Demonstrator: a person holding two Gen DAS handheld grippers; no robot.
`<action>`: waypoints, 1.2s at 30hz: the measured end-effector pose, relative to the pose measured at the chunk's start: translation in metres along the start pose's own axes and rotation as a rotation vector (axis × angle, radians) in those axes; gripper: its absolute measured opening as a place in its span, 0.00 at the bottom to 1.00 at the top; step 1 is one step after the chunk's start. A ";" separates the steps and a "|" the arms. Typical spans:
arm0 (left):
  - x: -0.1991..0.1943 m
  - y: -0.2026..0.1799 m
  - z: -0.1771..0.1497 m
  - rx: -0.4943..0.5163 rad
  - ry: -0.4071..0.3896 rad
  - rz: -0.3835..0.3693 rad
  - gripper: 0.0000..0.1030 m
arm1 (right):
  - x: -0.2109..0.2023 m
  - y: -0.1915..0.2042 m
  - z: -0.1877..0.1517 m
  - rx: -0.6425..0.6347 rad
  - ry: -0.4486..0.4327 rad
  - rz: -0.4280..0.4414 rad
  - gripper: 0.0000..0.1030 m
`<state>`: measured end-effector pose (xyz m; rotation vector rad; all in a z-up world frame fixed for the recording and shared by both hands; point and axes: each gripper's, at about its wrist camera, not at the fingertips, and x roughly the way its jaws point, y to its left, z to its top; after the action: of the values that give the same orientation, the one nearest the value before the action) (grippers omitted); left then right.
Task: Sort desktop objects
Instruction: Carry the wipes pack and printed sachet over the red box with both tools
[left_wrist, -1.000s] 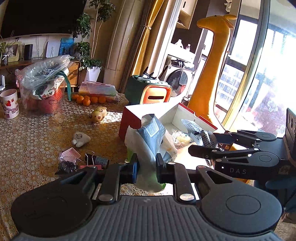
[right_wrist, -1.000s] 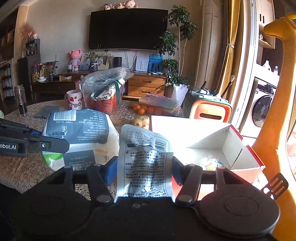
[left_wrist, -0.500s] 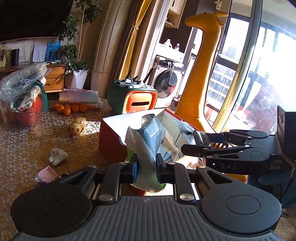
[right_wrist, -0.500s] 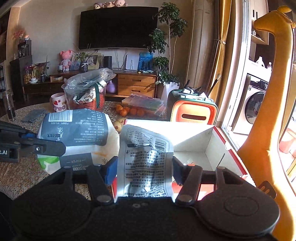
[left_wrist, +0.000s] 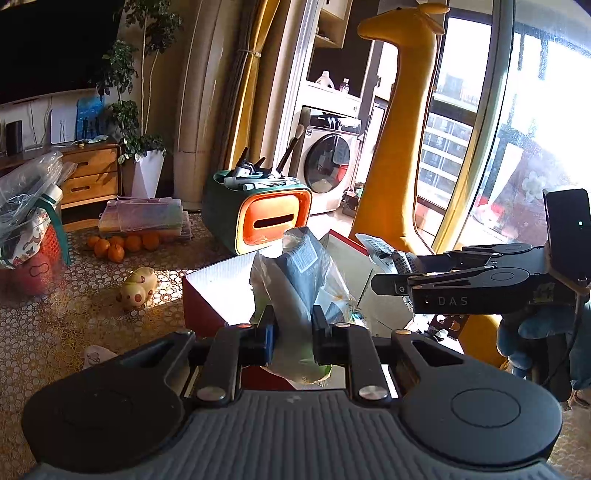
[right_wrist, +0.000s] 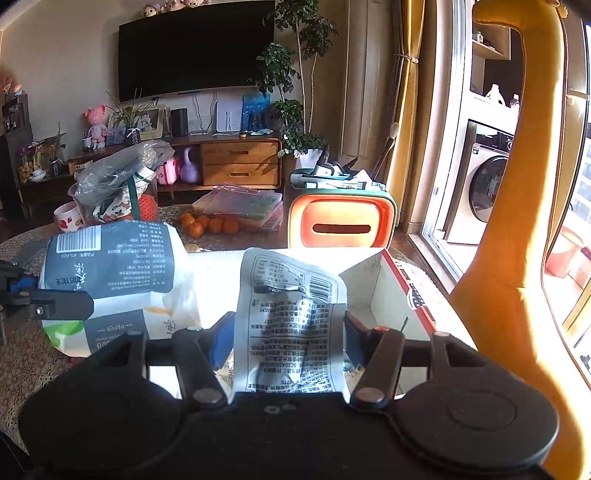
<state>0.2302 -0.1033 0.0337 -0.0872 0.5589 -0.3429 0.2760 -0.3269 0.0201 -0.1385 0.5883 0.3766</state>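
Note:
My left gripper (left_wrist: 293, 332) is shut on a soft tissue pack (left_wrist: 301, 280) with a dark grey label and holds it over the near edge of the open red box (left_wrist: 207, 306). The same pack shows in the right wrist view (right_wrist: 110, 266), held at the left. My right gripper (right_wrist: 288, 339) is shut on a silver printed snack packet (right_wrist: 291, 317) and holds it above the box's white inside (right_wrist: 384, 295). The right gripper also shows in the left wrist view (left_wrist: 380, 275), to the right over the box.
A green and orange pen holder (left_wrist: 266, 218) stands behind the box. Oranges (left_wrist: 122, 243), a clear folder stack (left_wrist: 144, 218), a small pig figure (left_wrist: 138, 286) and a bagged red basket (left_wrist: 26, 236) sit on the patterned tablecloth. A tall yellow giraffe (left_wrist: 402, 155) stands at the right.
Both grippers have moved forward and right with their packs, from beside the box to above it. The table items have slid left in both views.

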 end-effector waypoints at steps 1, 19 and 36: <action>0.005 -0.001 0.003 0.005 0.004 0.002 0.17 | 0.004 -0.004 0.002 -0.001 0.003 -0.010 0.57; 0.098 -0.004 0.013 0.040 0.147 0.064 0.17 | 0.091 -0.037 0.010 0.025 0.124 -0.066 0.57; 0.144 0.007 0.004 -0.012 0.291 0.094 0.17 | 0.137 -0.041 -0.005 0.035 0.288 -0.052 0.57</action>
<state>0.3486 -0.1459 -0.0366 -0.0225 0.8499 -0.2619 0.3939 -0.3243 -0.0609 -0.1760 0.8734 0.2970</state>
